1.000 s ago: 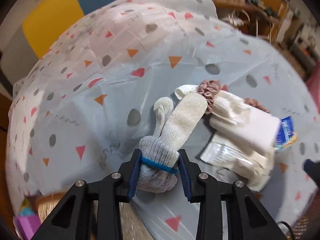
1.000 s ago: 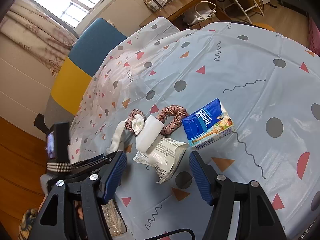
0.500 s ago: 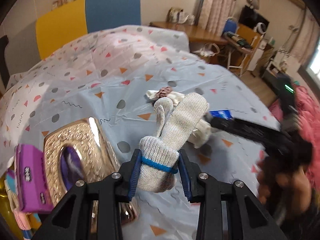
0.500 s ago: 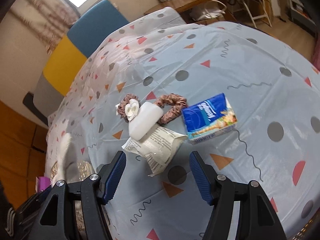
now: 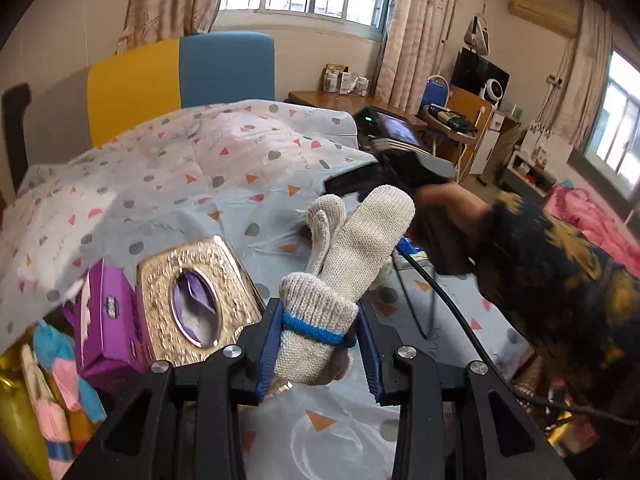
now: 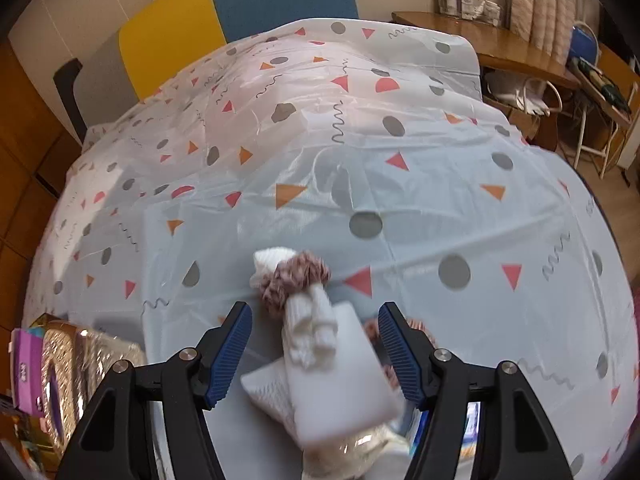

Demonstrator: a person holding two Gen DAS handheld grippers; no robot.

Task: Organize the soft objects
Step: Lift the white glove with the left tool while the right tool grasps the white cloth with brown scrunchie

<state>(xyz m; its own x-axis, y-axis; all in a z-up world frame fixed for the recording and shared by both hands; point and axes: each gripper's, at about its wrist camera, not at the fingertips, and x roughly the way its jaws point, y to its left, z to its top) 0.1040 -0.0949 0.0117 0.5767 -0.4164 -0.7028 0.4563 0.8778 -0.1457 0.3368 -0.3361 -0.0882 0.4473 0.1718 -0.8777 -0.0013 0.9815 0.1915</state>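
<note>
My left gripper [image 5: 318,340] is shut on the cuff of a cream knitted glove [image 5: 352,252] with a blue band, held in the air above the table. My right gripper [image 6: 314,344] is open, low over a pile on the table: a white sponge block [image 6: 344,372], a white cloth [image 6: 310,328] threaded through a pink scrunchie [image 6: 292,280], and a crinkly packet [image 6: 360,452] underneath. The jaws stand either side of the cloth and sponge. The right gripper's body also shows in the left wrist view [image 5: 404,164].
A gold tissue box [image 5: 192,300] and a purple box [image 5: 104,320] sit at the table's left edge, also in the right wrist view [image 6: 76,380]. Coloured soft items [image 5: 52,392] lie in a gold container at far left. A blue tissue pack [image 6: 468,436] lies under the right jaw.
My left gripper lifted the glove off the table and swung up and left toward the gold box. My right gripper dropped down and forward over the sponge and cloth pile.
</note>
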